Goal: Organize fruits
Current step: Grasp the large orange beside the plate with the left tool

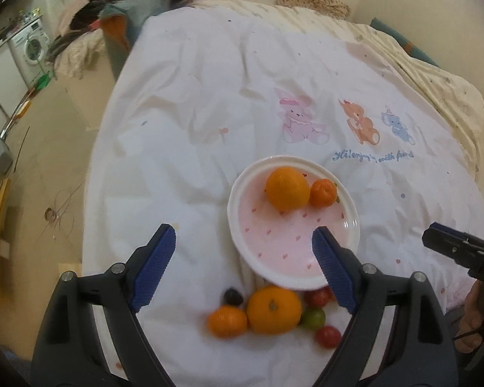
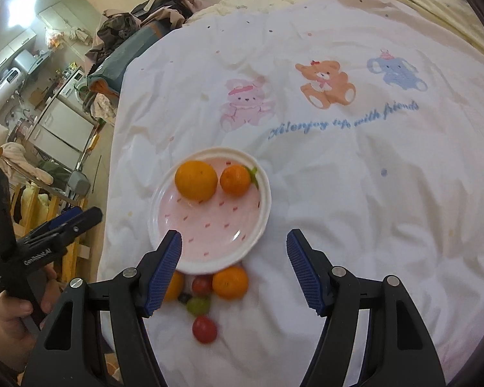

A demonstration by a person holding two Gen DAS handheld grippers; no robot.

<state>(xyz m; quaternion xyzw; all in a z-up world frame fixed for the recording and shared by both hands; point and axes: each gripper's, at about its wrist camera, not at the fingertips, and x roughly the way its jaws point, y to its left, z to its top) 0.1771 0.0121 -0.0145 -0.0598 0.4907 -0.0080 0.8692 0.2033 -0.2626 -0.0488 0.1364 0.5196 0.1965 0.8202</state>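
**Two fruits on the plate, the rest on the quilt**

The plate (image 1: 293, 251) (image 2: 258, 222), white-rimmed with a pink speckled centre, lies on the quilt (image 1: 209, 96) (image 2: 371, 193). In it sit an orange (image 1: 287, 188) (image 2: 196, 180) and a tangerine (image 1: 322, 192) (image 2: 235, 180), side by side and touching, toward the far rim. The nearer part of the plate holds nothing.

Just off the plate's near rim, on the quilt, lies a cluster of loose fruit: a big orange (image 1: 273, 309), a small orange (image 1: 227, 322) touching it on the left, a dark grape (image 1: 233, 296), a green fruit (image 1: 313, 318) (image 2: 198, 304), and two red tomatoes (image 1: 328, 336) (image 2: 204, 329), (image 1: 317, 296) (image 2: 202, 284).

The left gripper (image 1: 243, 269) hangs above this cluster, jaws spread wide with nothing between them; its right finger overlaps the plate's near rim in view. The right gripper (image 2: 234, 272) is likewise spread wide and empty, hovering over the plate's near edge and the quilt beside it. From the right wrist view, a hand (image 2: 13, 322) grips the left gripper's handle at the bed's left edge.
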